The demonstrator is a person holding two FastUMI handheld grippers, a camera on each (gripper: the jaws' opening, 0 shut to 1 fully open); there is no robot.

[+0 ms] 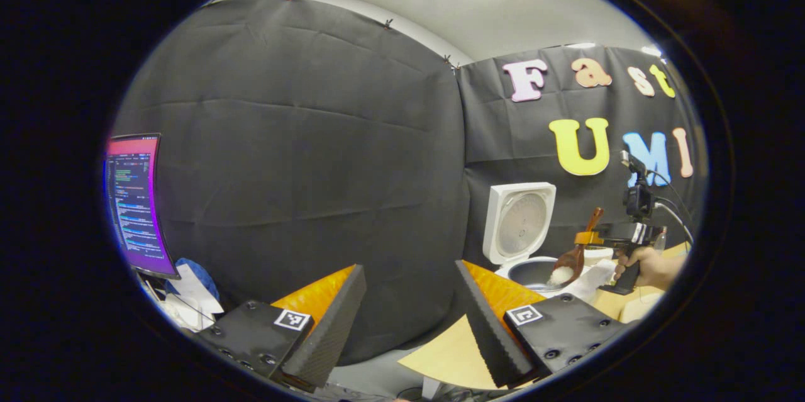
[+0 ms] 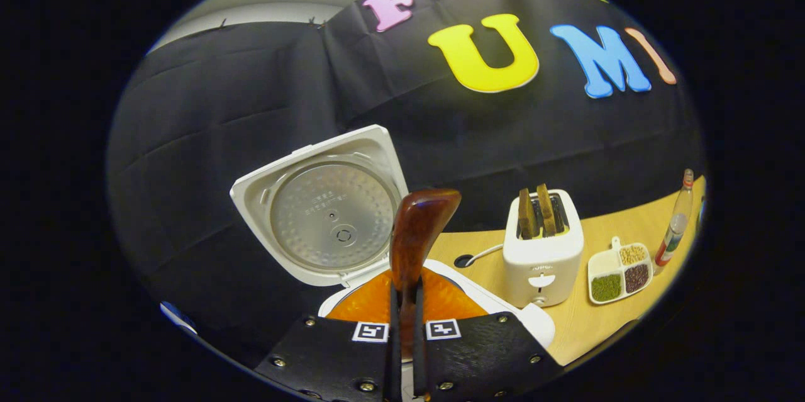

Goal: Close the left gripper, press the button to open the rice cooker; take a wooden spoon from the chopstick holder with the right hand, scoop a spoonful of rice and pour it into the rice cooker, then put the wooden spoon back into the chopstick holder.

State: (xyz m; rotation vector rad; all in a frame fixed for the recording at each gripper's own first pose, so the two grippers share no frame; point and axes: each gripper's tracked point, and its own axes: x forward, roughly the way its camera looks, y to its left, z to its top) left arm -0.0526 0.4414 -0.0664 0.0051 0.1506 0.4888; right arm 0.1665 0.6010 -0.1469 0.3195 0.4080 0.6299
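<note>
The white rice cooker (image 1: 534, 270) stands at the back of the pale wooden table (image 2: 604, 326), close against the black cloth wall, with its square lid (image 2: 327, 213) swung up and tilted back, the round metal inner plate facing forward. In the left gripper view the dark inner pot is open from above, and bare tabletop lies between the left gripper (image 1: 409, 320) and the cooker.

To the cooker's right in the right gripper view stands a white two-slot toaster (image 2: 542, 251) with two brown slices sticking up, then a white divided dish (image 2: 619, 273) holding green, dark red and tan grains, and a slim clear bottle (image 2: 676, 223) near the table's far edge. A lit computer monitor (image 1: 135, 204) and crumpled white and blue cloths sit off to the left gripper's left, well apart from the cooker.

The right gripper (image 2: 405, 333) has its fingers clamped together on the handle of the dark brown wooden spoon (image 2: 418, 232), which rises upright between them. In the left gripper view a hand (image 1: 651, 263) holds that gripper just right of the cooker, the spoon slanting down with white rice (image 1: 560, 275) in its bowl at the pot's rim. The left gripper hangs low with its fingers spread wide apart, holding nothing.
</note>
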